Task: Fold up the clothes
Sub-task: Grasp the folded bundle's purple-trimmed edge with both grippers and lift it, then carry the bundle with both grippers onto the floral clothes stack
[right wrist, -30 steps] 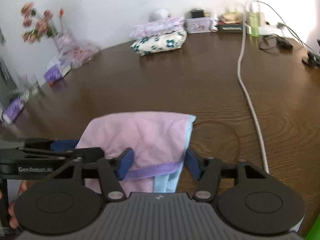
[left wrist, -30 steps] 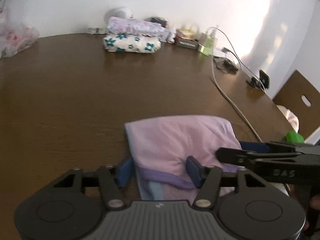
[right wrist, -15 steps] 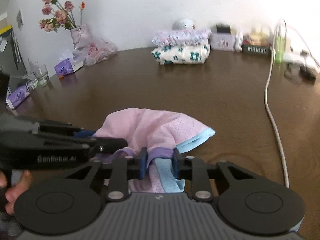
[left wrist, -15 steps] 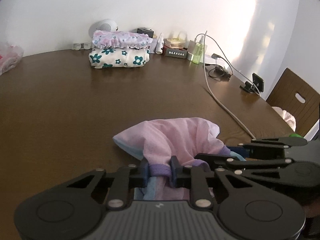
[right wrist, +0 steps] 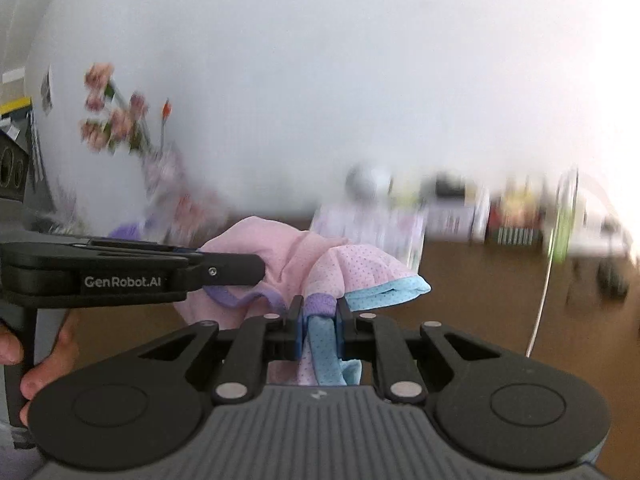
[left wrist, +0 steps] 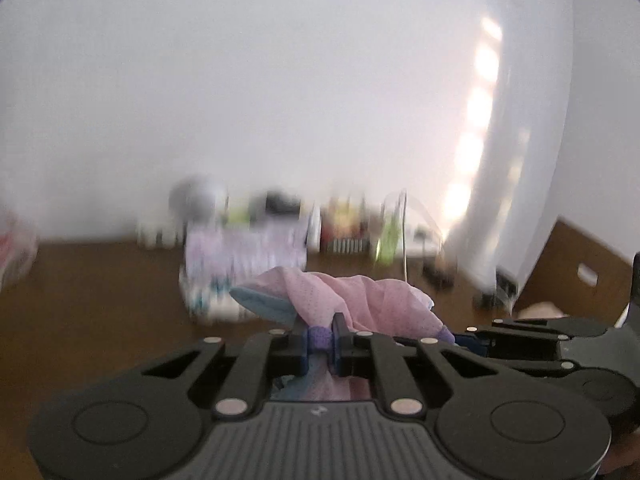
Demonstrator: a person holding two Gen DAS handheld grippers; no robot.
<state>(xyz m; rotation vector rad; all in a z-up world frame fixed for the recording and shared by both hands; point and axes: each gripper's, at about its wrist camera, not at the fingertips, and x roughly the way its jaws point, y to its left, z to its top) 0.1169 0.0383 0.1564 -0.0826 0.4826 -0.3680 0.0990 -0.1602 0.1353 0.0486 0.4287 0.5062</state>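
Note:
A pink mesh garment (left wrist: 360, 296) with purple and light-blue trim hangs bunched in the air above the brown table (left wrist: 100, 304). My left gripper (left wrist: 320, 330) is still closing, its pads pressing on the purple hem. In the right wrist view the same garment (right wrist: 280, 252) bulges between both tools. My right gripper (right wrist: 319, 314) is also closing, clamped on a purple and blue fold. Seen from the side, the left gripper (right wrist: 256, 270) holds the cloth's left part. The right gripper (left wrist: 456, 338) shows at the right edge of the left wrist view.
A stack of folded floral clothes (left wrist: 240, 264) lies at the table's far side, with small boxes and bottles (right wrist: 516, 216) along the wall. A white cable (right wrist: 540, 312) crosses the table at right. Flowers in a vase (right wrist: 116, 120) stand at left. A wooden chair (left wrist: 580, 280) is at right.
Both grippers went from open around the flat garment's hem to shut on it, then rose and tilted up, lifting the garment off the table into a bunch.

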